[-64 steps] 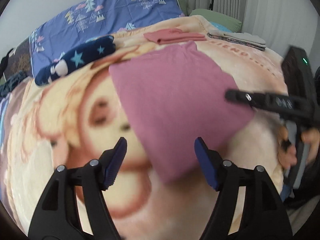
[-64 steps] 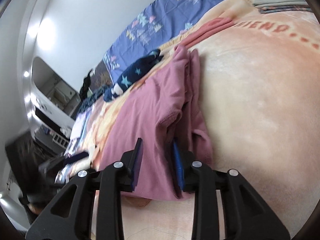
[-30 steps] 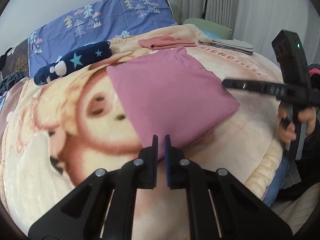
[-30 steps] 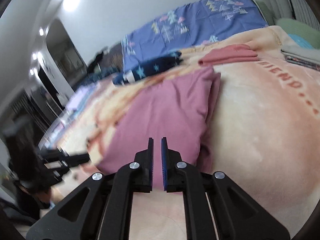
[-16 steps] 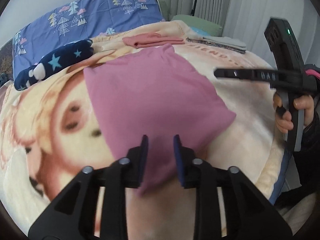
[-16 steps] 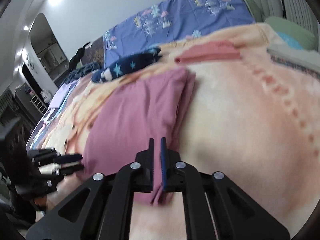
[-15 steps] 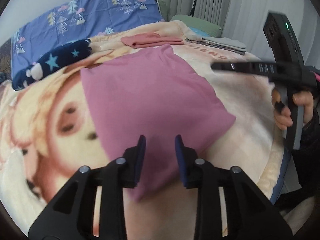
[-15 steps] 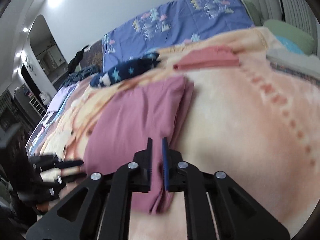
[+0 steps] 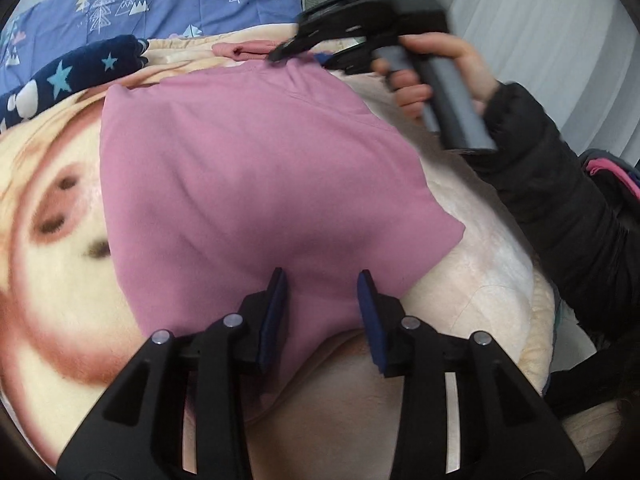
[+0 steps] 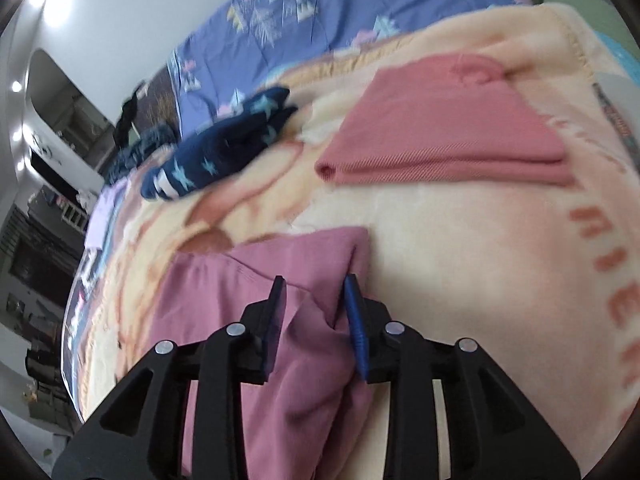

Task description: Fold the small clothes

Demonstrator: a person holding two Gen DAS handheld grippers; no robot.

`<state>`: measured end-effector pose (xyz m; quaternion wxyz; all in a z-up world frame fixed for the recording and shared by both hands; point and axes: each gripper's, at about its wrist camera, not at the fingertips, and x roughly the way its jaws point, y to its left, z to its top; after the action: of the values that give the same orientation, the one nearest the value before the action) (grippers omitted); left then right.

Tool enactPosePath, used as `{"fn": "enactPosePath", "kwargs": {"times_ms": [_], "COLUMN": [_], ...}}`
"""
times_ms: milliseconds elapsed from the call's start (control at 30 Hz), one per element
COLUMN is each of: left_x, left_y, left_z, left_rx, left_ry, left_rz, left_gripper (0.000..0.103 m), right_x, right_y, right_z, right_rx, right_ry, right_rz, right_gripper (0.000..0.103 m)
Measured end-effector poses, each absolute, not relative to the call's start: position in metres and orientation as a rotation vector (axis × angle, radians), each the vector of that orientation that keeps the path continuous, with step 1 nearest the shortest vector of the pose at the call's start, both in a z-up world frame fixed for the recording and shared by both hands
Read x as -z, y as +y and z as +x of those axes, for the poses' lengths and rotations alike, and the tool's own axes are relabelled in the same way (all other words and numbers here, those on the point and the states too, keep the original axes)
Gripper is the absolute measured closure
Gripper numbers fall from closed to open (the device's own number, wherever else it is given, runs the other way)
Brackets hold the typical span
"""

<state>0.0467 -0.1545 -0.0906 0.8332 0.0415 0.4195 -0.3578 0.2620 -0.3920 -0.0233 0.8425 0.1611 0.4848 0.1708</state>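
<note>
A mauve-pink garment (image 9: 248,184) lies folded flat on a cream cartoon-print blanket (image 9: 48,240). My left gripper (image 9: 322,292) is open, its blue pads either side of the garment's near corner. My right gripper (image 10: 314,300) is open over the garment's far corner (image 10: 320,256), with raised folds of cloth between its pads. In the left wrist view the right gripper (image 9: 304,50) sits at the garment's far edge, held by a hand in a black sleeve.
A folded salmon-pink cloth (image 10: 440,136) and a navy star-print garment (image 10: 224,148) lie farther up the blanket. A blue tree-print quilt (image 10: 320,12) covers the head of the bed. Curtains (image 9: 540,40) hang at the right. The blanket's edge drops off near the black sleeve (image 9: 560,208).
Both grippers were shut a second ago and have opened. My right gripper has moved from the garment's near right side up to its far corner. My left gripper has moved in over the near corner.
</note>
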Motion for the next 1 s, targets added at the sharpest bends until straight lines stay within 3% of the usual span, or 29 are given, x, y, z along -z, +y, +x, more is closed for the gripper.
{"fn": "enactPosePath", "kwargs": {"times_ms": [33, 67, 267, 433, 567, 700, 833, 900, 1000], "left_x": [0.091, 0.092, 0.092, 0.091, 0.09, 0.089, 0.088, 0.088, 0.084], "left_y": [-0.156, -0.157, -0.155, -0.155, -0.155, -0.156, -0.158, -0.162, -0.166], "left_z": [0.046, 0.045, 0.038, 0.036, 0.035, 0.033, 0.029, 0.029, 0.022], "left_rx": [0.755, 0.751, 0.746, 0.741, 0.738, 0.735, 0.72, 0.705, 0.66], "left_ry": [0.885, 0.883, 0.873, 0.865, 0.861, 0.857, 0.848, 0.841, 0.812], "left_rz": [0.098, 0.106, 0.12, 0.132, 0.134, 0.14, 0.168, 0.194, 0.251], "left_gripper": [0.065, 0.065, 0.064, 0.064, 0.064, 0.064, 0.063, 0.063, 0.06], "right_x": [0.029, 0.03, -0.016, 0.036, 0.004, -0.022, 0.024, 0.047, 0.024], "right_y": [-0.388, -0.387, -0.372, -0.375, -0.405, -0.395, -0.374, -0.376, -0.377], "right_z": [0.266, 0.267, 0.243, 0.278, 0.247, 0.181, 0.147, 0.144, 0.131], "right_rx": [-0.342, -0.329, -0.294, -0.17, -0.192, -0.394, -0.356, -0.325, -0.201], "right_ry": [1.03, 1.015, 0.742, 0.876, 0.778, 0.726, 0.867, 0.849, 0.821], "right_rz": [0.322, 0.321, 0.163, 0.027, 0.189, 0.175, 0.029, 0.022, 0.062], "right_gripper": [0.077, 0.101, 0.1, 0.1, 0.096, 0.096, 0.093, 0.093, 0.091]}}
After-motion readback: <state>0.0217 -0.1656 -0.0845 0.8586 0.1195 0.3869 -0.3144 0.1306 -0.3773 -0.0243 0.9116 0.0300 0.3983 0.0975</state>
